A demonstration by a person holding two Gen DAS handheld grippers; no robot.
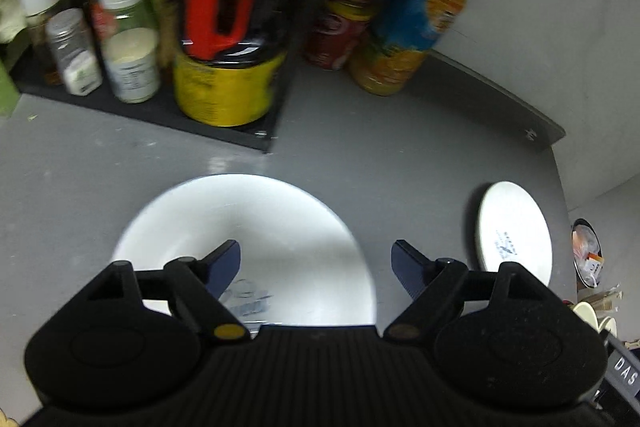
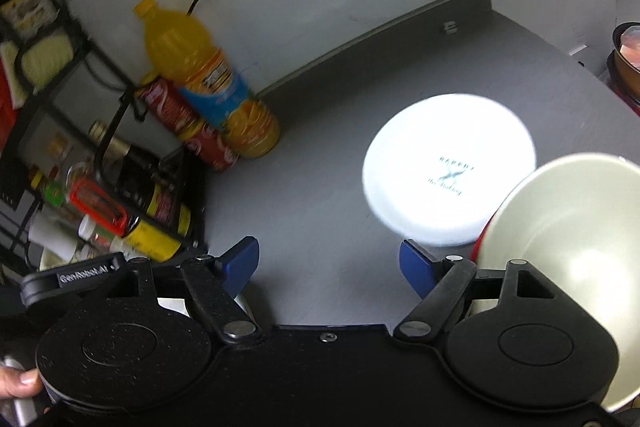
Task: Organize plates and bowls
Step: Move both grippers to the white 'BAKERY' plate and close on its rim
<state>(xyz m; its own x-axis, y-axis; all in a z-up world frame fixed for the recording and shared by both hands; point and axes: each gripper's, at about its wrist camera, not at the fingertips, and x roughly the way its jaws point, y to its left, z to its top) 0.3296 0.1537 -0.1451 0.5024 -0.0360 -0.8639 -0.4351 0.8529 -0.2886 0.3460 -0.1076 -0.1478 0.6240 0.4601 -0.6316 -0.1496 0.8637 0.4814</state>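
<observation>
Large white plate (image 1: 256,227) under open left gripper (image 1: 316,259), untouched

The right gripper (image 2: 328,263) sits at the bottom of the frame with its two blue fingers (image 2: 240,261) wide apart and nothing between them. A white plate (image 2: 448,167) lies flat on the dark grey table (image 2: 320,167), right of the middle. A cream bowl (image 2: 568,223) is at the right edge, touching the plate. An orange juice bottle (image 2: 200,79) and a red can (image 2: 192,123) stand at the upper left.
</observation>
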